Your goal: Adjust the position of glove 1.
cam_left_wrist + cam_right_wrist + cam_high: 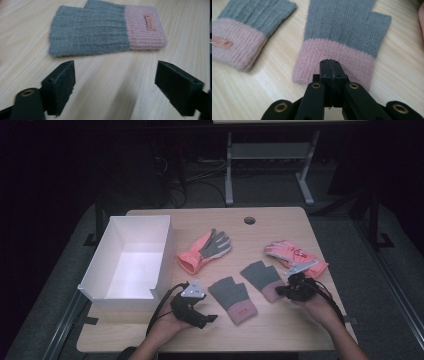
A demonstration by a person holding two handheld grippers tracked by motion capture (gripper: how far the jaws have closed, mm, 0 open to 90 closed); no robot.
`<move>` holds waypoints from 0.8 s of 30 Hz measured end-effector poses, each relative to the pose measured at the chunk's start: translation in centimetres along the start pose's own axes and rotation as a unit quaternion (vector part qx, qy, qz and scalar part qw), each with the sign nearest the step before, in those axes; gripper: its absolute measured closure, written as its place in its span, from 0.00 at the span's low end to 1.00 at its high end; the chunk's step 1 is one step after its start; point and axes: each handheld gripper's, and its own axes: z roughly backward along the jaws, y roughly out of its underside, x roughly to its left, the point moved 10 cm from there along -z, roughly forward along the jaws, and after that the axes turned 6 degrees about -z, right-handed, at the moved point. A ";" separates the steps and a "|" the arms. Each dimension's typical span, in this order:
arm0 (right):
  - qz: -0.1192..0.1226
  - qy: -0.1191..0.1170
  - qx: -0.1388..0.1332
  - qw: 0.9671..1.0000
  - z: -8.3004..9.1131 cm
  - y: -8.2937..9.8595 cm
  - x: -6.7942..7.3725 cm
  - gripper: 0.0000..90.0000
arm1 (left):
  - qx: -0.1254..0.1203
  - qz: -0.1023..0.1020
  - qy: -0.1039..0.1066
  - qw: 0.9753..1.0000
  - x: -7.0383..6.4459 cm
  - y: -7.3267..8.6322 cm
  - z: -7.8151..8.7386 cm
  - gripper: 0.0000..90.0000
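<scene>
Two grey knit fingerless gloves with pink cuffs lie side by side near the table's front. The left knit glove (232,299) (105,30) (239,30) carries a small orange label on its cuff. It lies just ahead of my left gripper (202,316) (115,87), whose jaws stand wide open over bare wood. My right gripper (281,291) (329,63) is shut, with its tips over the pink cuff of the right knit glove (261,277) (344,37). No fabric shows between its jaws.
An open white box (165,251) stands at the table's left. A pink and grey work glove (205,250) lies mid-table and a pink and white one (292,253) at the right. A round hole (249,220) pierces the tabletop near the far edge.
</scene>
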 end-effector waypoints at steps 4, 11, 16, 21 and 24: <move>-0.005 -0.004 -0.010 1.000 0.6 -0.2 0.0 0.97 | 0.002 -0.002 0.003 1.000 -0.1 0.0 0.1 0.25; -0.033 -0.003 -0.032 0.999 0.5 -1.8 0.1 0.66 | 0.008 -0.001 0.003 1.000 0.0 0.2 -0.1 0.25; -0.037 -0.001 -0.032 0.999 -0.8 -2.4 0.3 0.63 | 0.007 -0.001 0.003 1.000 -0.1 0.2 -0.2 0.25; -0.044 0.016 -0.026 0.999 -2.8 -2.7 -0.2 0.71 | 0.010 -0.001 0.002 1.000 0.0 0.3 -0.2 0.25; -0.051 0.012 -0.029 0.998 -3.1 -2.8 -0.2 0.78 | 0.011 -0.001 0.001 1.000 0.0 0.3 -0.3 0.25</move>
